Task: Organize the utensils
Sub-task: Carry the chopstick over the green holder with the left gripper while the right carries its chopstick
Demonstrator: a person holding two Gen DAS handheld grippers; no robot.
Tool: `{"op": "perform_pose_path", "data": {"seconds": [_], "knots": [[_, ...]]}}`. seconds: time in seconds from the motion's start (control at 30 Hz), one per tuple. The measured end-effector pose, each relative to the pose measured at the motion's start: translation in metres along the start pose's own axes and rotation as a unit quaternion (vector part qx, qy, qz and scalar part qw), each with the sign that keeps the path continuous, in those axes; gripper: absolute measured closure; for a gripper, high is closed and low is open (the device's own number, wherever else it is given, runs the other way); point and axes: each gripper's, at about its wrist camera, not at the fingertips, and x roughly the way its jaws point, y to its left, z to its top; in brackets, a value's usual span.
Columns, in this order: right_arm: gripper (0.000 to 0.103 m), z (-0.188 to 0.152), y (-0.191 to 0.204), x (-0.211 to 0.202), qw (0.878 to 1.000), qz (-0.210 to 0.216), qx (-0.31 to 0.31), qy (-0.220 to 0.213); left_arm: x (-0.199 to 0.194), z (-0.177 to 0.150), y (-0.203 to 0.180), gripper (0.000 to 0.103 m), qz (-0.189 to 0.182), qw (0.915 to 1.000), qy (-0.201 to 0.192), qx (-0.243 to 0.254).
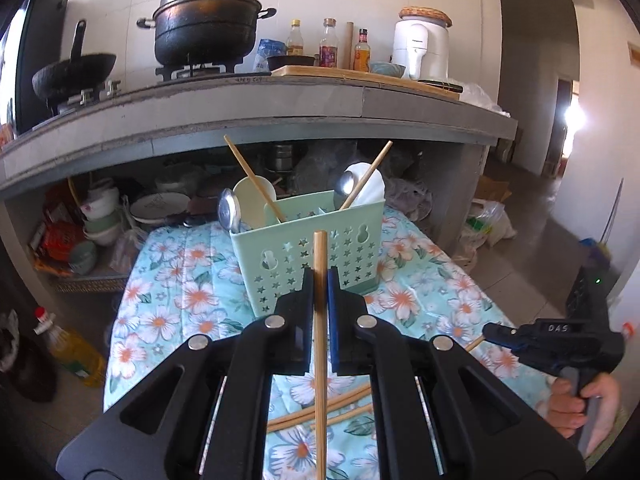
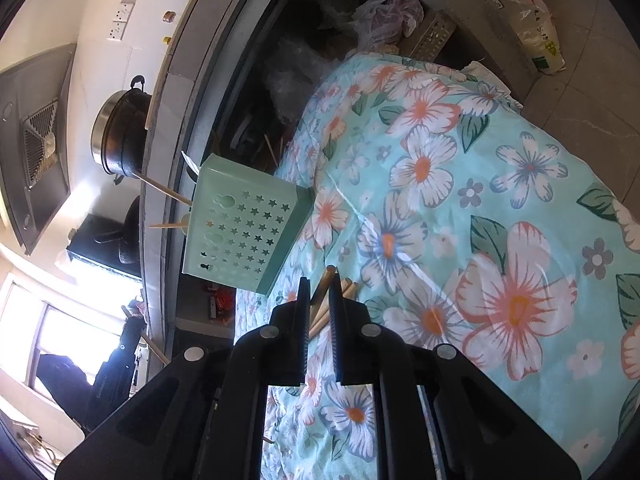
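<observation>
My left gripper [image 1: 320, 276] is shut on a wooden chopstick [image 1: 320, 320] and holds it upright in front of the green star-holed utensil holder [image 1: 308, 256]. The holder holds two chopsticks, metal spoons and white spoons. Several loose chopsticks [image 1: 320, 408] lie on the floral cloth below. My right gripper [image 1: 496, 330] shows at the right of the left wrist view, its tip at a chopstick end. In the right wrist view the right gripper [image 2: 320, 284] is shut on a chopstick [image 2: 323, 288] from the loose pile, with the holder [image 2: 244, 224] just beyond.
The floral cloth [image 2: 480, 200] covers a small table. Behind it runs a concrete counter [image 1: 240, 108] with pots, bottles and an appliance. Bowls and bags sit under the counter. An oil bottle [image 1: 68, 348] stands on the floor at left.
</observation>
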Motion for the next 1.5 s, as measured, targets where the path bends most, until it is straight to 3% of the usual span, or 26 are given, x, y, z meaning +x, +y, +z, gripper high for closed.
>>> {"op": "perform_pose_path", "data": {"seconds": [0.6,0.9,1.2,1.4,1.5], "knots": [[0.095,0.004,-0.003,-0.011,1.0,0.027,0.007,-0.007,-0.021,0.019,0.006,0.098,-0.059,0.9971,-0.018,-0.044],[0.096,0.005,-0.005,-0.011,0.999,0.036,0.011,-0.006,-0.025,0.061,0.013,0.098,-0.089,0.9926,-0.052,-0.065],[0.096,0.011,-0.002,-0.014,0.999,0.039,0.007,-0.008,-0.022,0.136,0.014,0.098,-0.046,0.9841,-0.159,-0.065],[0.097,0.015,0.004,-0.012,0.999,0.038,0.002,-0.007,-0.004,0.175,0.014,0.098,0.003,0.97,-0.232,-0.071],[0.097,0.017,0.007,-0.009,0.999,0.037,-0.001,-0.004,0.017,0.187,0.011,0.098,0.025,0.9659,-0.248,-0.071]]}}
